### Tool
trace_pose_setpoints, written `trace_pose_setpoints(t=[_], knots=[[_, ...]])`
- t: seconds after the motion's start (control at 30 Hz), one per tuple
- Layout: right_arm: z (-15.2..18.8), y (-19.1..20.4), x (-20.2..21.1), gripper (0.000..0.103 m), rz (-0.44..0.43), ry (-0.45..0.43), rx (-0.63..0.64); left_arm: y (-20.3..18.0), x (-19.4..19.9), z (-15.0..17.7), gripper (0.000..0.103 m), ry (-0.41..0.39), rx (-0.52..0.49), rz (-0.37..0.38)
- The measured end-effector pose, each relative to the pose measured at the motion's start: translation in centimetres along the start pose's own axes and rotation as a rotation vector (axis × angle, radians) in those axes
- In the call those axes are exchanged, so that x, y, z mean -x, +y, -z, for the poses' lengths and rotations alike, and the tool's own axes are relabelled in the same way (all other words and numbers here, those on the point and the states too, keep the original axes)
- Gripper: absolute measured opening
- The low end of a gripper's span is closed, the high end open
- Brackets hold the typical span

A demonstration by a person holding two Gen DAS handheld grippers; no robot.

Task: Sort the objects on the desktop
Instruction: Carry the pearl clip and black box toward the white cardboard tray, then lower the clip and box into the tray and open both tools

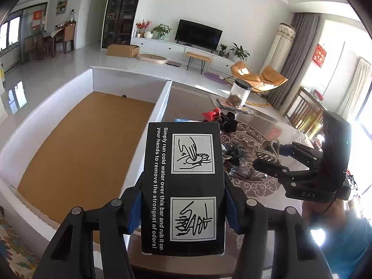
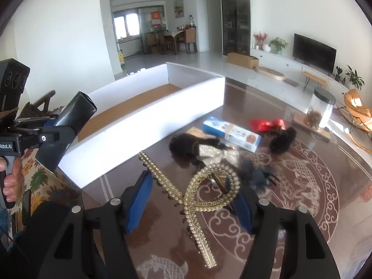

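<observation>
My left gripper (image 1: 183, 182) is shut on a black box (image 1: 186, 144) printed with white text and two drawings; its blue pads press both long sides, and it hangs beside the tray's near wall. The right wrist view shows that box (image 2: 76, 114) in the left gripper (image 2: 57, 129) at the far left. My right gripper (image 2: 193, 187) is shut on a pearl hair clip (image 2: 186, 197), lifted off the table. The left wrist view shows the clip (image 1: 270, 150) between the right gripper's fingers (image 1: 273, 158).
A white-walled tray (image 2: 139, 134) with a bare brown floor stands at the table's left. On the dark patterned table (image 2: 290, 186) lie a blue-white box (image 2: 230, 132), black hair pieces (image 2: 186, 144), a red item (image 2: 267, 124) and a clear jar (image 2: 322, 109).
</observation>
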State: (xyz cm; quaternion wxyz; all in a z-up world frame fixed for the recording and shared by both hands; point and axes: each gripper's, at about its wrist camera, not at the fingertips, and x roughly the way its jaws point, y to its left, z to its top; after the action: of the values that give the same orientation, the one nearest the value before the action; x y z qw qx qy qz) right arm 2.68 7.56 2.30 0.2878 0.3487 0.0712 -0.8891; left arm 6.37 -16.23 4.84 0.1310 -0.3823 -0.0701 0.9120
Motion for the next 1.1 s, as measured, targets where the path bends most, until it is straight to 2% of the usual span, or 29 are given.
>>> trace_pose_setpoints(t=[0.1, 0.2, 0.33, 0.47, 0.53, 0.57, 0.6, 0.63, 0.77, 0.87, 1.0, 1.1], knots=[[-6.0, 3.1, -3.3, 0.067, -0.091, -0.031, 0.019, 5.5, -0.4, -1.6, 0.058, 0.003, 0.081, -0.092], [-10.7, 6.7, -7.9, 0.067, -0.147, -0.039, 0.05, 10.6, -2.0, -2.2, 0.058, 0.042, 0.154, -0.187], [-13.8, 10.8, -15.0, 0.067, -0.222, 0.027, 0.069, 14.8, -4.7, -1.9, 0.058, 0.098, 0.195, -0.247], [-13.1, 13.2, -21.3, 0.067, -0.231, 0.14, 0.084, 17.0, -7.5, -1.1, 0.059, 0.177, 0.213, -0.283], [-12.4, 13.8, -23.2, 0.079, -0.182, 0.188, 0.117, 17.5, -8.3, -0.6, 0.059, 0.197, 0.213, -0.3], [-12.1, 14.0, -23.6, 0.09, -0.173, 0.194, 0.133, 17.6, -8.6, -0.4, 0.059, 0.201, 0.205, -0.3], [-11.9, 14.0, -23.8, 0.093, -0.168, 0.189, 0.147, 17.5, -8.9, -0.3, 0.06, 0.213, 0.195, -0.303], [-11.7, 14.2, -23.7, 0.093, -0.154, 0.187, 0.164, 17.5, -9.0, -0.2, 0.06, 0.23, 0.184, -0.31], [-10.7, 14.5, -24.9, 0.094, -0.081, 0.246, 0.235, 16.8, -10.0, -0.3, 0.073, 0.302, 0.111, -0.354], [-9.9, 14.7, -24.4, 0.094, -0.047, 0.231, 0.288, 16.4, -10.6, 0.0, 0.073, 0.334, 0.048, -0.371], [-9.5, 14.7, -24.2, 0.094, -0.001, 0.225, 0.309, 15.4, -10.5, 0.2, 0.073, 0.326, -0.04, -0.425], [-9.0, 14.3, -23.4, 0.094, -0.001, 0.218, 0.295, 15.0, -10.3, 0.5, 0.073, 0.335, -0.031, -0.384]])
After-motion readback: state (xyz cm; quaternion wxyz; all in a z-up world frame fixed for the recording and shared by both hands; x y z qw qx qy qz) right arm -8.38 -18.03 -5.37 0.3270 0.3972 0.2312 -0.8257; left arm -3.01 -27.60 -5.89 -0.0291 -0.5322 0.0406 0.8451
